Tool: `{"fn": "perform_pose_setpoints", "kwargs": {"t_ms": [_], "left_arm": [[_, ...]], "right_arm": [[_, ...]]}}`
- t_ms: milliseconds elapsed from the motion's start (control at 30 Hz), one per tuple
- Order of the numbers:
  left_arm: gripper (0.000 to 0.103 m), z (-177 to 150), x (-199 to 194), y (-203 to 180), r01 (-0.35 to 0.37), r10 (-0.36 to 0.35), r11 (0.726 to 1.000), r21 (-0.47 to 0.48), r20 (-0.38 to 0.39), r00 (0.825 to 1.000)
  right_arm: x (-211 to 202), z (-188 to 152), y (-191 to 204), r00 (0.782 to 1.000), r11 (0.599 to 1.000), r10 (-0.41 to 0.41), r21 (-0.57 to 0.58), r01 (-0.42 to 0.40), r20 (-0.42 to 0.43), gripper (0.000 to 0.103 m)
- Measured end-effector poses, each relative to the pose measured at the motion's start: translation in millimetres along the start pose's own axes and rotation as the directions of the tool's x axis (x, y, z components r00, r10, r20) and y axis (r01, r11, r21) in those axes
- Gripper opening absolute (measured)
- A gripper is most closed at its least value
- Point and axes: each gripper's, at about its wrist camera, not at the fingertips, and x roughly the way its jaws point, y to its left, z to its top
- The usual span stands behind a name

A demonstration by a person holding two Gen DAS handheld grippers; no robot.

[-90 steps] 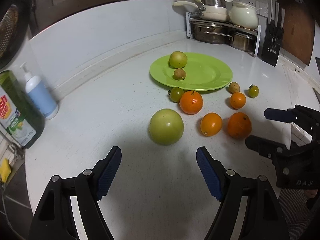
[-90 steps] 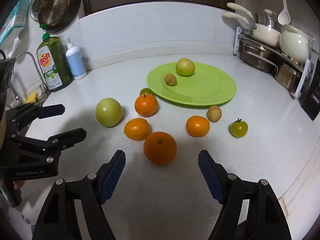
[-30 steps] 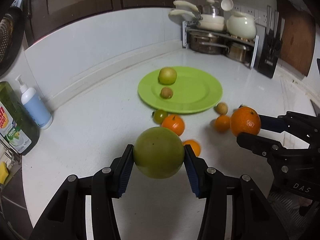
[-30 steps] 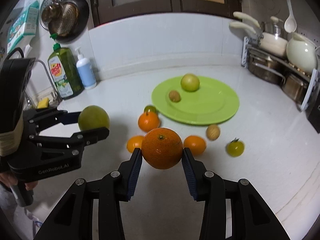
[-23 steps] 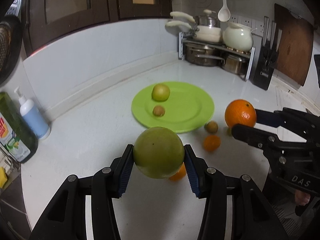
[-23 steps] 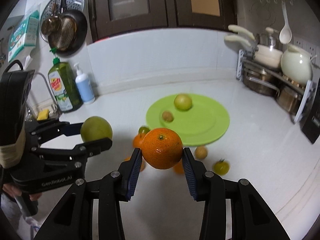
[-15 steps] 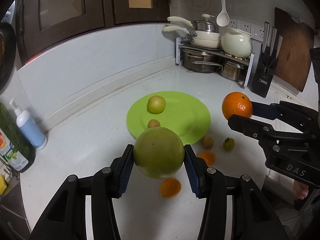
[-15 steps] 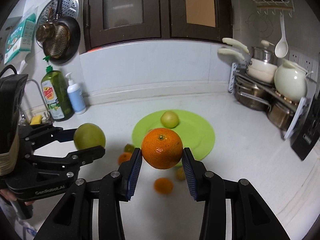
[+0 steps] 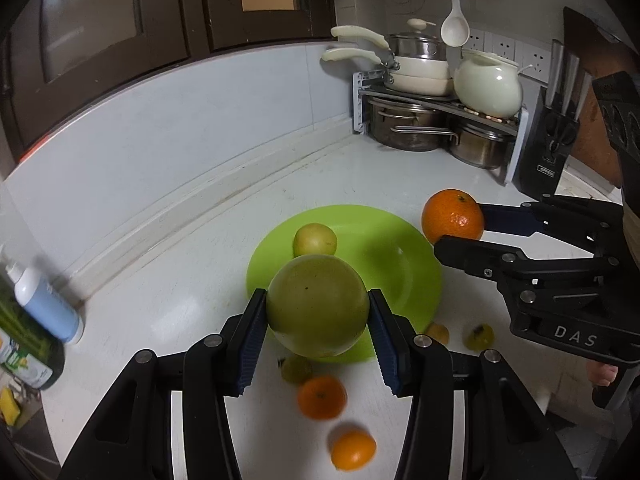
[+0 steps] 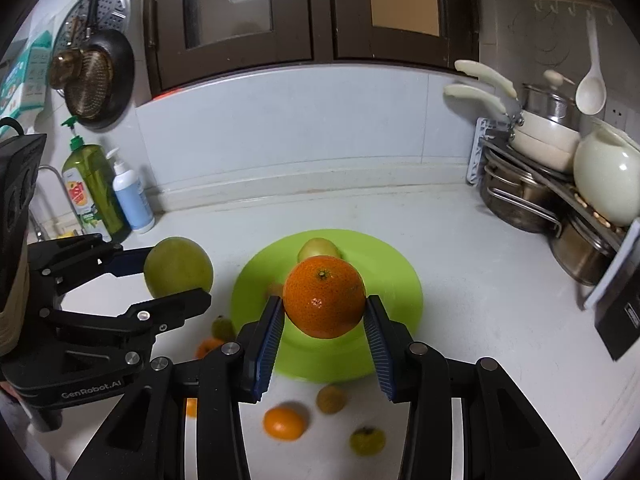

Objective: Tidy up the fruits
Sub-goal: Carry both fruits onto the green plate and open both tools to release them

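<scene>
Worktop, white and running into a corner, with dark wooden cabinets above the pale wall.

Left gripper, black with blue ribbed pads, clamped on a large green fruit and holding it in the air over the near edge of the plate; "GenRobot.AI" in white on its body in the right wrist view.

Right gripper, same build, closed on a big orange, stem end up, raised above the plate's near side; "DAS" in white on its flank in the left wrist view.

Lime-green plate, flat on the worktop, carrying a yellow-green fruit toward its far-left part.

Pot rack in the far-right corner: steel pots below, cream pans and a cream lidded pot on top, a white ladle hanging above.

Knife block, black, beside the rack; small label on it too small to read.

Green dish soap bottle at far left beside a white and blue pump bottle; red and yellow label on the green one, lettering not legible.

Loose fruit on the worktop, near the plate's close rim: two small oranges, a small green fruit, a brownish one and a green tomato, all blurred.
</scene>
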Motion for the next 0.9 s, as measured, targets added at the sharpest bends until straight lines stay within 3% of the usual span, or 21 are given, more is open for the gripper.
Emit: {"fn": "perform_pose_setpoints", "kwargs": {"t_ms": [367, 900], "left_arm": [[0.049, 22.3, 60.8, 19.3, 0.011, -0.011, 1.0, -0.002, -0.064, 0.998], [0.049, 19.7, 114.3, 28.6, 0.034, -0.035, 0.999, -0.008, -0.136, 0.99]], "right_arm": [[66.1, 23.1, -25.3, 0.997, 1.0, 0.016, 0.016, -0.014, -0.075, 0.042], [126.3, 13.5, -35.0, 0.983, 1.0, 0.023, 0.021, -0.019, -0.182, 0.042]]}}
